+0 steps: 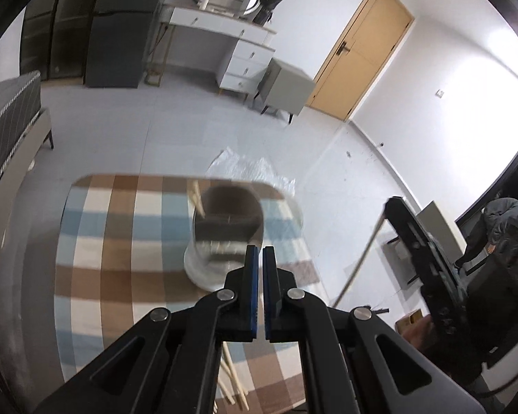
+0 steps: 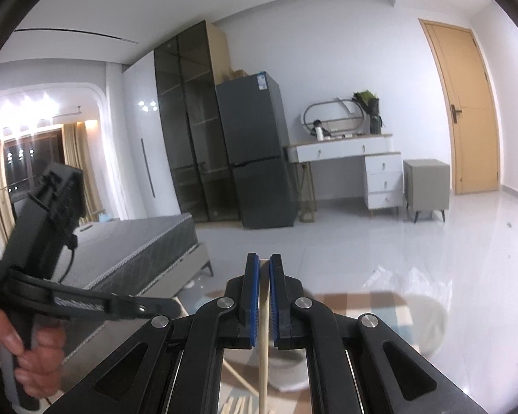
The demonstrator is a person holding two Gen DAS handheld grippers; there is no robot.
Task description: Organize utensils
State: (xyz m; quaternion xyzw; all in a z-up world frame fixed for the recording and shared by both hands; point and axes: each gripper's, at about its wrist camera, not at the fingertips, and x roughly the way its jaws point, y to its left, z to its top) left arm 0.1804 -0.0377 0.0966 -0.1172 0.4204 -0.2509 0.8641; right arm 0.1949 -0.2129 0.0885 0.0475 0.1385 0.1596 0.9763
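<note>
Item: utensil sorting, step in hand, as I read it, carrying one stick to the holder.

Landmark: one round utensil cup [image 1: 224, 238], standing on the checked counter [image 1: 121, 241], one stick [image 1: 194, 197] already leaning inside at its far left rim.

Right gripper [image 2: 264, 296]: jaws nearly closed, clamped on one wooden chopstick [image 2: 263, 362] that runs upright between the blue pads, its lower end hanging below the gripper, above the counter on the near side of the cup. The cup [image 2: 421, 324] shows in the right wrist view as a pale blur to the right of this gripper.

Left gripper [image 1: 260, 276]: jaws fully closed, nothing between them, poised above the cup's near rim.

Loose sticks [image 1: 236, 379]: on the counter, near side of the cup; I count about three, partly hidden behind the gripper, so the figure is uncertain.

Next move, my judgement: bring the held chopstick over the cup mouth, tip it down, then release.
</note>
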